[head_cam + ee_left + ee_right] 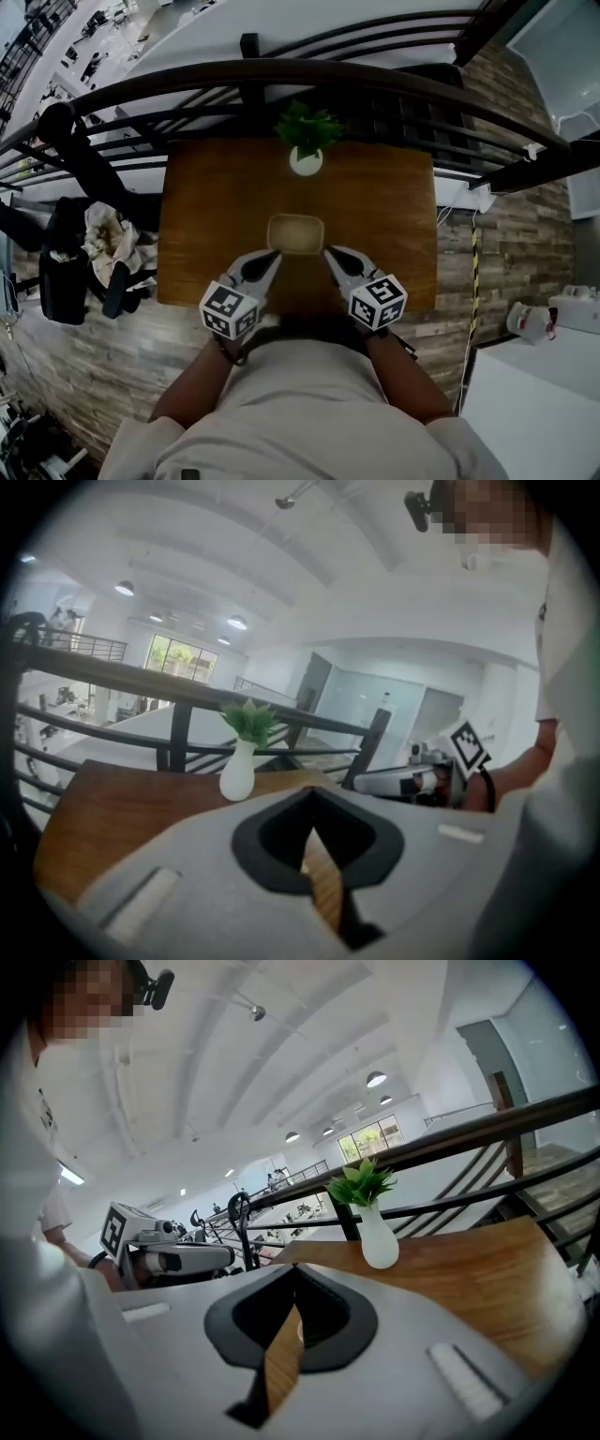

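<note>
On the wooden table (206, 234), a shallow tan tray (295, 234) sits near the front edge. Behind it stands a white vase with a green plant (306, 155), also visible as the vase (237, 769) and the vase (379, 1239) in the two gripper views. My left gripper (271, 256) rests just left of the tray, jaws shut and holding nothing. My right gripper (331, 252) mirrors it just right of the tray, also shut and holding nothing. In the gripper views, the left gripper (312, 791) and right gripper (295, 1269) show only a sliver of wood between their pads.
A black metal railing (281, 75) curves behind the table's far edge. At the left, a dark chair with bags and cloth (84, 248) stands on the wood-plank floor. A white counter (534, 403) is at the lower right. The person's torso fills the near edge.
</note>
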`<state>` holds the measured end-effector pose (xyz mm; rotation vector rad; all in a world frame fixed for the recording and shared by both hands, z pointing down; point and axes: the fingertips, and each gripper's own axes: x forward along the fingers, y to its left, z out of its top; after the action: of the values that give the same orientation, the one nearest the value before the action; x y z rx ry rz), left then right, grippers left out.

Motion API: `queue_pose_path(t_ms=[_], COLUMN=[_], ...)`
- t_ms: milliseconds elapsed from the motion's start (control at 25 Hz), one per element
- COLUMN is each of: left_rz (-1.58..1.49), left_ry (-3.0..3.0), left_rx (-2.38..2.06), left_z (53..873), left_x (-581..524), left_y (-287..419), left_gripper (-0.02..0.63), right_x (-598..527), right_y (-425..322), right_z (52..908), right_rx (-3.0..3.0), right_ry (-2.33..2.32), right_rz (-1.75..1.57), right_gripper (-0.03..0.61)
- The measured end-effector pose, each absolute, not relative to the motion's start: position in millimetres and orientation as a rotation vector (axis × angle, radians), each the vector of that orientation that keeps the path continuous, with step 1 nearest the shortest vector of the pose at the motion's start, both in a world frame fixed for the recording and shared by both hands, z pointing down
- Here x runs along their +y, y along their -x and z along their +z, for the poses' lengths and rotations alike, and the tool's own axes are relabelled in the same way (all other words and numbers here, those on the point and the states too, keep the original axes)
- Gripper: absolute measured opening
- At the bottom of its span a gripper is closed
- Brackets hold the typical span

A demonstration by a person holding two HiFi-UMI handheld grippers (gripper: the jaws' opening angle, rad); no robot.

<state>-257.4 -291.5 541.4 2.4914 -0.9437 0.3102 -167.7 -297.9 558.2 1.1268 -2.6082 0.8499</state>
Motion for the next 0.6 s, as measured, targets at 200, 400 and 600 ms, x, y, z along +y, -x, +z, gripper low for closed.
queue_pose_path(t_ms=[200, 400, 600], left_rz=[0.385, 0.433, 0.471], left_ry=[-2.445, -2.408, -2.375], left_rx=[-0.917, -0.905, -0.9], left_z=[575.8, 608.4, 637.4], left_x=[-299.8, -306.3, -312.6], left_y=[233.3, 220.5, 209.1], left_gripper=[0.003, 0.003, 0.003], right_x=[-303.7, -306.0, -305.5], right_y=[146.6, 131.2, 120.1], right_z=[589.5, 629.4, 665.9], right_rx=[-2.564, -2.517, -2.478], right_ry=[-1.088, -1.051, -1.018], right_rz=[0.935, 0.986, 1.056], right_gripper=[0.018, 0.032, 0.044])
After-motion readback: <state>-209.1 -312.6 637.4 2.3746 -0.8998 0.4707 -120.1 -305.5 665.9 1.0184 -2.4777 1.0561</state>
